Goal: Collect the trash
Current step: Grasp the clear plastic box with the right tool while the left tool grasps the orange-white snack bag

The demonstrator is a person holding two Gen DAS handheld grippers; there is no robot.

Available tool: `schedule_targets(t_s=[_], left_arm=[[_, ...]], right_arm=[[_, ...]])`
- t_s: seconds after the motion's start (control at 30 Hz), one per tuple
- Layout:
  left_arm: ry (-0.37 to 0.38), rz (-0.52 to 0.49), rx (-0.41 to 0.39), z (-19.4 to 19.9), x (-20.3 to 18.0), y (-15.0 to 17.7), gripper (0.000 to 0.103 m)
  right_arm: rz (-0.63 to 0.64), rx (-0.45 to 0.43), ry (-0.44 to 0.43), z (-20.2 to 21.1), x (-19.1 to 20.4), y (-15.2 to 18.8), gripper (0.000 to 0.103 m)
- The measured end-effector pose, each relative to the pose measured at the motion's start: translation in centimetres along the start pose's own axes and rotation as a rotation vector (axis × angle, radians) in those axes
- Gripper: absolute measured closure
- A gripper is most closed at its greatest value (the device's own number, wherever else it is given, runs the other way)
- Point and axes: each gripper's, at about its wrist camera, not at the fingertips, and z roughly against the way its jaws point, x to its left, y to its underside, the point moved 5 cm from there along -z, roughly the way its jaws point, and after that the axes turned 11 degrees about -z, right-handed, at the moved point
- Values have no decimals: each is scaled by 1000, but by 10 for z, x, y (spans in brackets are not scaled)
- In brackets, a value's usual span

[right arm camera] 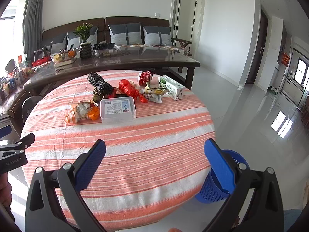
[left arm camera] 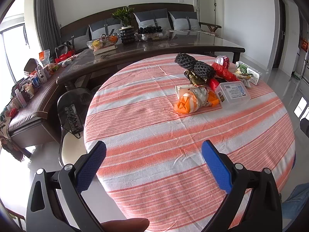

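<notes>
I hold both grippers, left [left arm camera: 154, 150] and right [right arm camera: 155, 148], spread wide over the striped table [right arm camera: 135, 154]; trash pile [right arm camera: 117, 98] stretches left-right, blue basket [right arm camera: 210, 189] beside the table.

My left wrist camera sits low over the near edge of the round striped table [left arm camera: 154, 135], looking forward along its two fingers, which frame the bottom of the view. It faces the trash pile [left arm camera: 212, 85] at the far right, well ahead, with the long dark table [left arm camera: 154, 46] and sofa beyond. My right wrist camera looks from a similar near-edge spot, set further right: the pile [right arm camera: 123, 96] sits nearer centre, and a blue basket [right arm camera: 216, 185] shows beside the table. Both views share tabletop, pile, dark table and sofa.
</notes>
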Motion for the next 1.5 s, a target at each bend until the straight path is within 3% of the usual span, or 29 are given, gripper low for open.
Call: schedule_targets(t_s=[0.37,0.57,0.67,0.73,0.8,0.93,1.03,1.1,1.17,1.27,1.4,1.5], left_arm=[[58,-66,94,-93,-8,-28,5],[75,-101,130,-126,-8,-36,5],[89,-118,127,-129,-9,-38,5],[91,-137,120,-130,-10,-38,5],[104,-128,124,-131,-9,-38,5],[204,-38,144,-138,1,-34,4],[196,-74,155,-137,-3,-36,5],[285,-94,149,-138,-9,-43,5],[396,-128,85,-135,-18,-56,5],[458,-208,35,-140,-37,-74,5],[542,-323,37,-144,-71,-78,6],[621,-408,27,-130,-95,-67,16]], right_arm=[[154,131,-46,-110,70,-15,5],[214,176,-32,-156,101,-20,5],[130,154,62,-162,77,-26,5],[44,149,175,-159,44,-25,5],[-27,161,230,-153,13,-20,5],[-87,191,150,-134,-10,-5,5],[-80,221,88,-128,-7,7,5],[-78,236,67,-127,0,14,5],[-86,237,49,-124,1,17,5],[-105,231,32,-120,-1,18,5],[-166,269,16,-123,-17,22,5],[-188,265,11,-123,-29,20,5]])
